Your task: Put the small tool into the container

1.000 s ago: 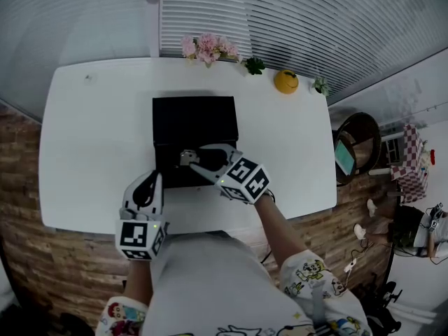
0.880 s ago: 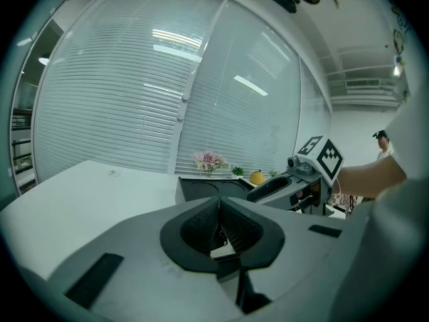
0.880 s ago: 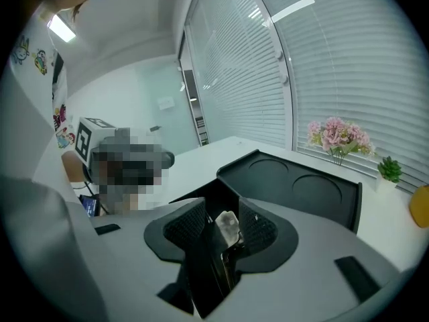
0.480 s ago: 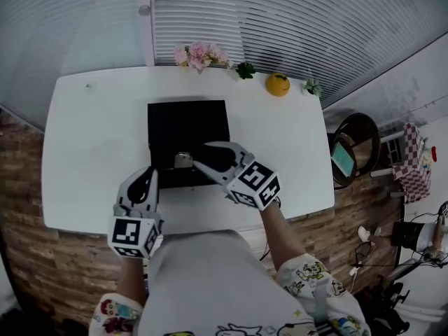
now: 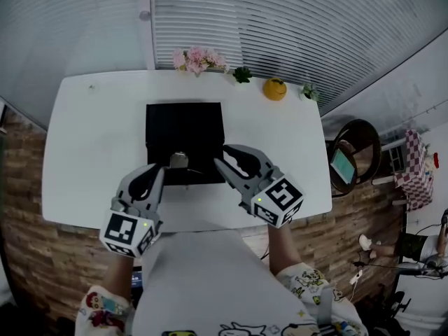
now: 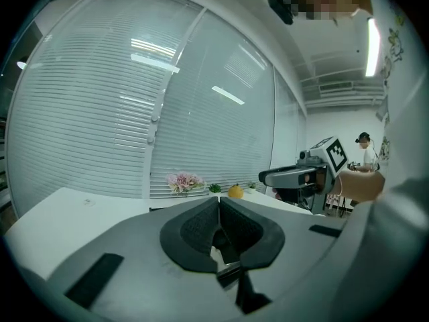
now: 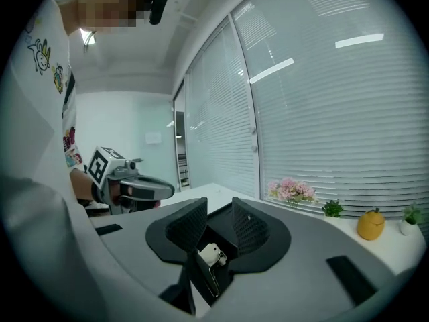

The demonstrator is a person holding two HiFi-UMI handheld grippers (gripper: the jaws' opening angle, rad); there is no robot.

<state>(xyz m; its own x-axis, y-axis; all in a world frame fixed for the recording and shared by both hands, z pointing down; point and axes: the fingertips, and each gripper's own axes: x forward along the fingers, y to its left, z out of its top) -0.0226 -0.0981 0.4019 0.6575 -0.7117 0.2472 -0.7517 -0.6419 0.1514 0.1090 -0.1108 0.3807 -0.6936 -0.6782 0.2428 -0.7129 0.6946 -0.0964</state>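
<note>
1. the black container is standing mid-table, blocking any low pass across the middle; the small tool is lying at its near wall.
2. bare table is stretching wide on both sides of it.
3. flowers, a small plant, an orange ornament and another plant are lining the far edge.

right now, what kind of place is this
Probably an office or workroom: a white table set against a wall of window blinds, pink flowers along its far edge, and a strip light on the ceiling.
</note>
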